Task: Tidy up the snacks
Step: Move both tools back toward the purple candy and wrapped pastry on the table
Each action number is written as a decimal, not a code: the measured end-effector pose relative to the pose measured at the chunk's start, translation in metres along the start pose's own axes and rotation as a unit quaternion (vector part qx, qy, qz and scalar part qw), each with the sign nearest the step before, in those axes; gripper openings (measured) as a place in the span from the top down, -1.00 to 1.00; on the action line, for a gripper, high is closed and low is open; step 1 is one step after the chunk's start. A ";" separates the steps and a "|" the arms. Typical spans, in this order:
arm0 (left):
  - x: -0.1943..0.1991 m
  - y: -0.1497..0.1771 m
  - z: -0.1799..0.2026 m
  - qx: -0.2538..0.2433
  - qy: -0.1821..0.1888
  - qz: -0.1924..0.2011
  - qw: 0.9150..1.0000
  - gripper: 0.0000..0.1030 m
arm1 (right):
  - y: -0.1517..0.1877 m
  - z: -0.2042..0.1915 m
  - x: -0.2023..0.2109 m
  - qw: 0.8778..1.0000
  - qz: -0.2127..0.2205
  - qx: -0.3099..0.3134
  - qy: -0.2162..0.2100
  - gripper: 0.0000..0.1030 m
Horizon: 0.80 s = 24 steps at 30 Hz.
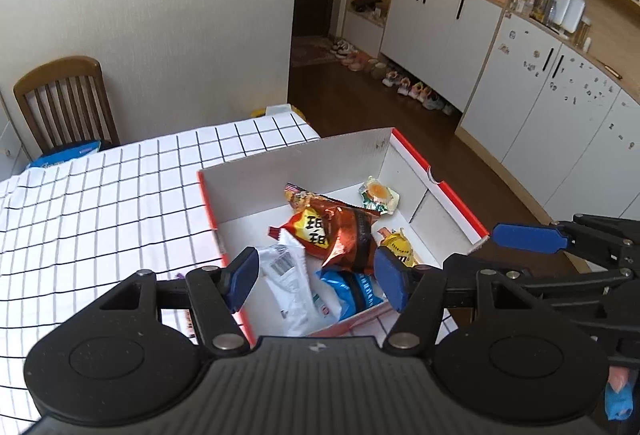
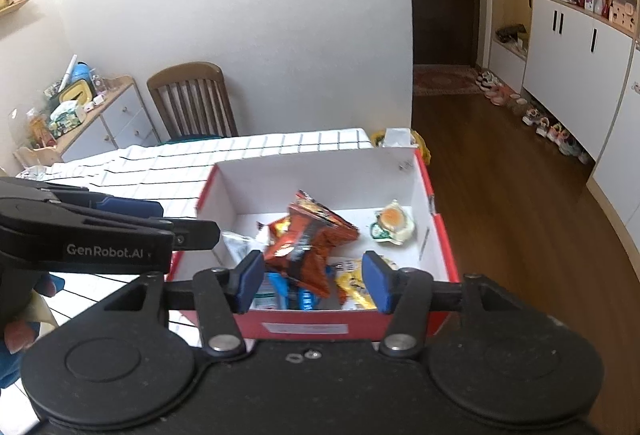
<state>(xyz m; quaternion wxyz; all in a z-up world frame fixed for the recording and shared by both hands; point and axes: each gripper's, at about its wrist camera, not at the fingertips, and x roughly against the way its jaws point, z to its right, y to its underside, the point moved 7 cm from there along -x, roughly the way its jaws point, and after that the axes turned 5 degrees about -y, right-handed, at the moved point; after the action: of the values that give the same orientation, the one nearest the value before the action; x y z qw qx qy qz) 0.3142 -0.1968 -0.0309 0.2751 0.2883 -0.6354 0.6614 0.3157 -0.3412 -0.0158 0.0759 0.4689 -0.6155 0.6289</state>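
A red-and-white cardboard box (image 1: 288, 163) (image 2: 320, 171) stands at the table's corner and holds several snack packets. An orange-red chip bag (image 1: 336, 231) (image 2: 308, 239) lies on top in the middle. A white packet (image 1: 288, 275), a blue packet (image 1: 352, 291), a yellow packet (image 1: 400, 247) (image 2: 354, 287) and a small egg-print packet (image 1: 378, 195) (image 2: 394, 223) lie around it. My left gripper (image 1: 316, 281) is open and empty above the box's near side. My right gripper (image 2: 310, 283) is open and empty above the box's near edge.
The box sits on a table with a white grid-pattern cloth (image 1: 100, 203) (image 2: 160, 163). A wooden chair (image 1: 66, 103) (image 2: 192, 99) stands at the far side. White cabinets (image 1: 440, 31) and a row of shoes (image 1: 404, 83) line the wooden floor on the right.
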 end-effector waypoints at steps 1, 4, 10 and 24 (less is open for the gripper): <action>0.005 0.002 -0.004 -0.003 0.001 0.004 1.000 -0.23 | 0.000 -0.004 0.002 1.000 0.002 0.000 0.000 -0.11; 0.020 0.007 -0.018 -0.009 -0.002 0.019 1.000 -0.24 | 0.001 -0.016 0.007 1.000 0.008 -0.005 -0.001 -0.17; 0.044 0.014 -0.055 -0.009 -0.006 0.042 0.999 -0.47 | 0.005 -0.047 0.015 1.000 0.022 -0.009 -0.002 -0.26; 0.053 0.037 -0.145 0.008 -0.006 0.056 0.998 -0.61 | 0.023 -0.128 0.003 0.999 0.047 -0.001 -0.017 -0.94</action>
<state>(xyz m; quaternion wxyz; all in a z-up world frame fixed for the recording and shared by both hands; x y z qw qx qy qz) 0.2466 -0.0537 -0.0215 0.2320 0.2582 -0.6470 0.6788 0.2353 -0.2398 -0.0047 0.0365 0.4499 -0.6389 0.6229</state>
